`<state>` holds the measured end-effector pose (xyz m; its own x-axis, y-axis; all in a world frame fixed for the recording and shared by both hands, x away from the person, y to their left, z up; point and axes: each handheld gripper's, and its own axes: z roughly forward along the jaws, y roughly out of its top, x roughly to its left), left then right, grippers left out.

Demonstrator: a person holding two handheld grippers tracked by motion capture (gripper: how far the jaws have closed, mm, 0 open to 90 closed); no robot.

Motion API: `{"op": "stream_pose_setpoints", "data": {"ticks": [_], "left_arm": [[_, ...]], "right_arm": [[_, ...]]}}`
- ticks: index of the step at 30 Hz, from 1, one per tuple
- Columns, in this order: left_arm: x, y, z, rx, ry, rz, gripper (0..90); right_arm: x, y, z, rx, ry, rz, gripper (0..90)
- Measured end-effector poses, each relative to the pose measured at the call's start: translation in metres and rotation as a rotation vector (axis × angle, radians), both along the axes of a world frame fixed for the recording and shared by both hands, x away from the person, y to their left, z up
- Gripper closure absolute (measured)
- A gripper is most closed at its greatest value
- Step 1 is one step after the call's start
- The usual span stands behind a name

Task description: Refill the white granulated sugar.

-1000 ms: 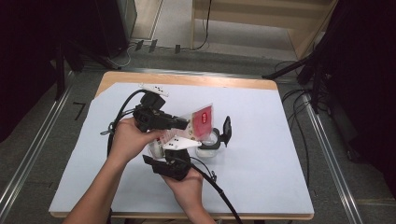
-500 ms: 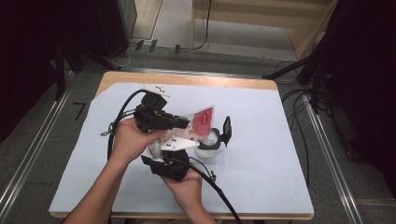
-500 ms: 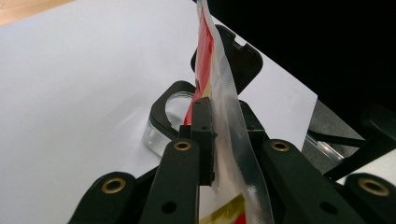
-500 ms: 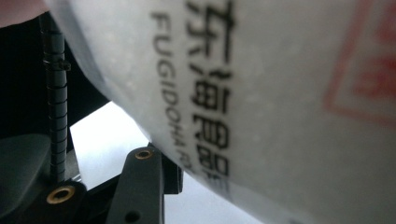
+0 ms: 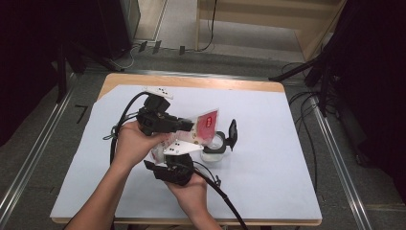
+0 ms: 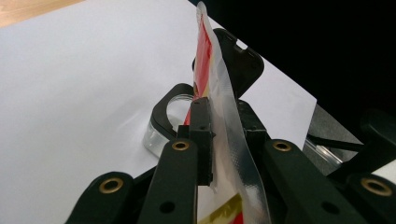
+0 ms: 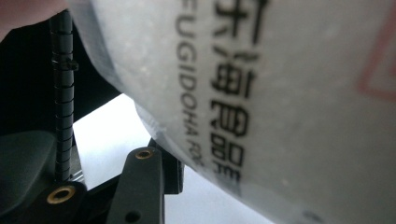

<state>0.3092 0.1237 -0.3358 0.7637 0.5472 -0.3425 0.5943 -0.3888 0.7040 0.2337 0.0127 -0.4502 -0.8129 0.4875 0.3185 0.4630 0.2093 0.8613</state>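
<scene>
The left claw [image 5: 191, 125] is clamping the red-and-clear pouch [image 5: 207, 125] by its edge, tilting it above the small clear jar [image 5: 213, 148], apparently for pouring. Right of the pouch, the right claw [image 5: 221, 140] is gripping that jar, steadying it on the counter [image 5: 268, 158].

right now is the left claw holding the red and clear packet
Yes, in the left gripper view the left claw has its jaws pinched shut on the edge of the red and clear packet.
</scene>
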Motion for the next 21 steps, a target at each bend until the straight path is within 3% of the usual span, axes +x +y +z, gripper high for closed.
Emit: {"op": "stream_pose_setpoints", "data": {"ticks": [12, 19, 21], "left_arm": [[-0.0023, -0.0034, 0.0008, 0.0, -0.018, 0.001, 80.6], [-0.0013, -0.0051, 0.0017, -0.005, -0.021, 0.001, 80.1], [0.0001, -0.0052, 0.0022, 0.002, -0.016, 0.002, 80.6]], "right_arm": [[-0.0013, 0.0002, 0.0014, -0.017, -0.011, -0.012, 62.7], [-0.0008, -0.0007, 0.0033, 0.003, -0.004, -0.01, 59.6], [-0.0001, -0.0009, 0.0035, -0.005, -0.013, -0.014, 62.7]]}}
